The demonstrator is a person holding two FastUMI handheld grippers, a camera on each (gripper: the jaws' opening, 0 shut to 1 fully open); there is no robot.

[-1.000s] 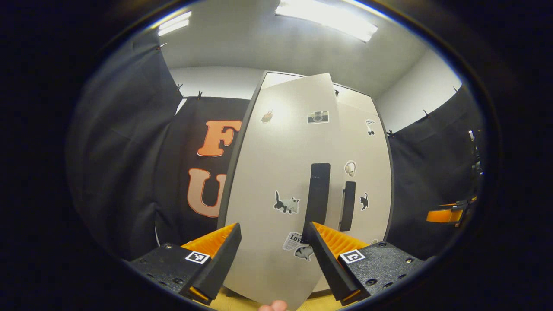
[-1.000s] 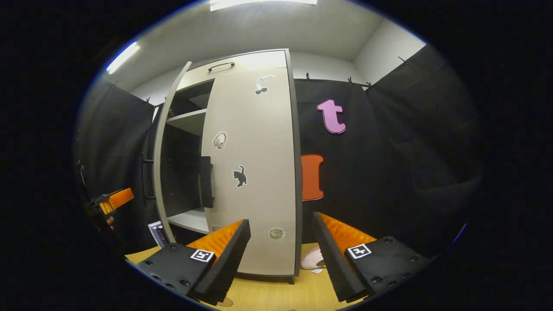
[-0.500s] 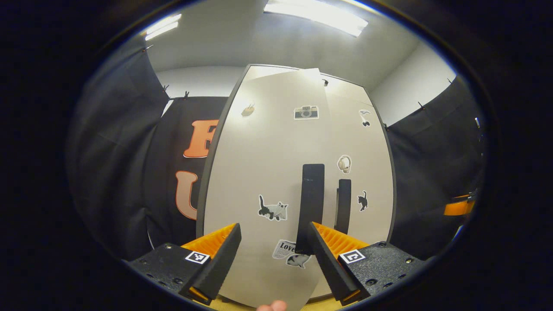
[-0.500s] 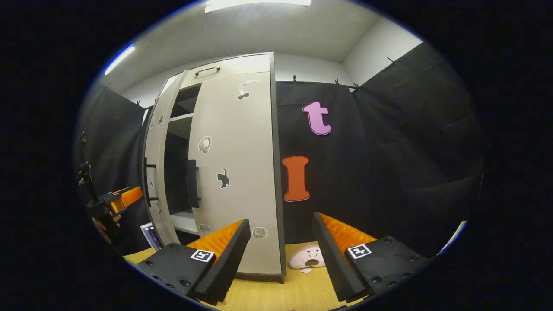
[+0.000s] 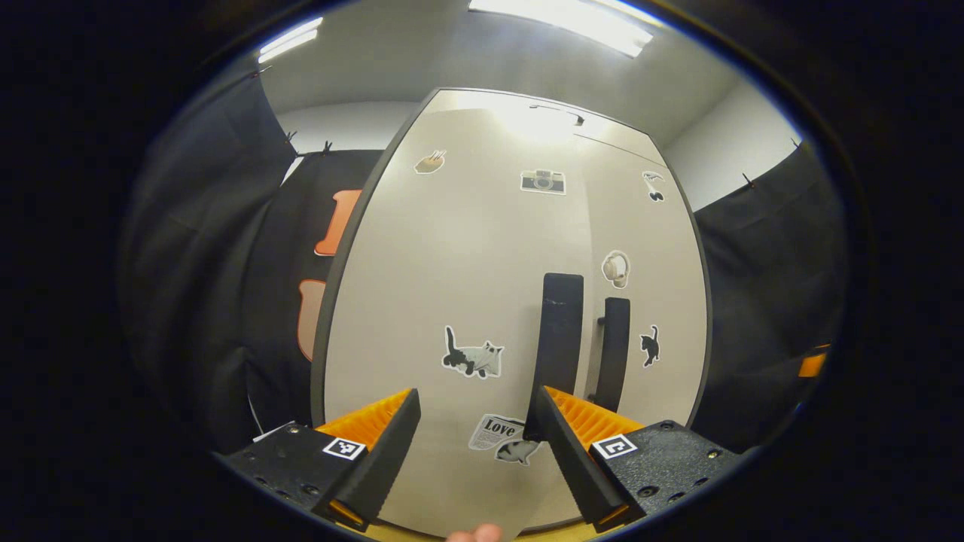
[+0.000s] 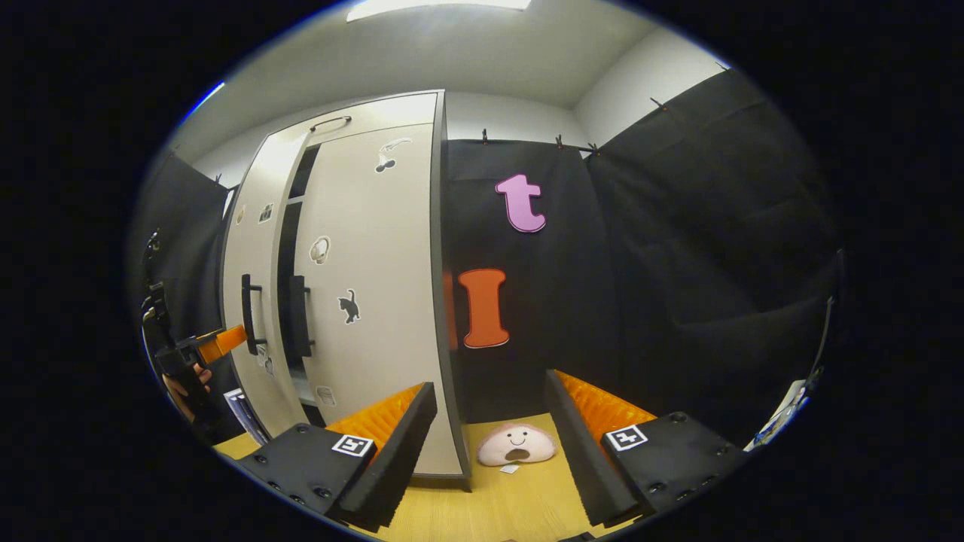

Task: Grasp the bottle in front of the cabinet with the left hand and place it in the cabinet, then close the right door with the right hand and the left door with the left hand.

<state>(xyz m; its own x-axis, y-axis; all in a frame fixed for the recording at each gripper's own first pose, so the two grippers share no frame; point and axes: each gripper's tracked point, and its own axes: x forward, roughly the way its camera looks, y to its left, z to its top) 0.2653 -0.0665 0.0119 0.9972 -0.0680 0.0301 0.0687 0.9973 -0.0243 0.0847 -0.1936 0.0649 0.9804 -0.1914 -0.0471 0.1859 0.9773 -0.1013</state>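
Observation:
The pale cabinet stands right in front of my left gripper, which is open with nothing between its fingers. The left door, with a cat sticker, lies almost flush; its black handle sits just above my right-hand finger. The right door with its handle is shut beside it. In the right gripper view a narrow dark gap remains between the two doors. My right gripper is open, off to the right of the cabinet. The cabinet's inside is hidden.
A pink plush toy lies on the wooden surface beside the cabinet's right corner. A hand holds the left gripper by the left door. A book-like thing leans near the cabinet's foot. Black cloth walls surround the booth.
The left door has swung from partly open to nearly flush, with my left gripper following it. My right gripper has turned rightward, away from the cabinet.

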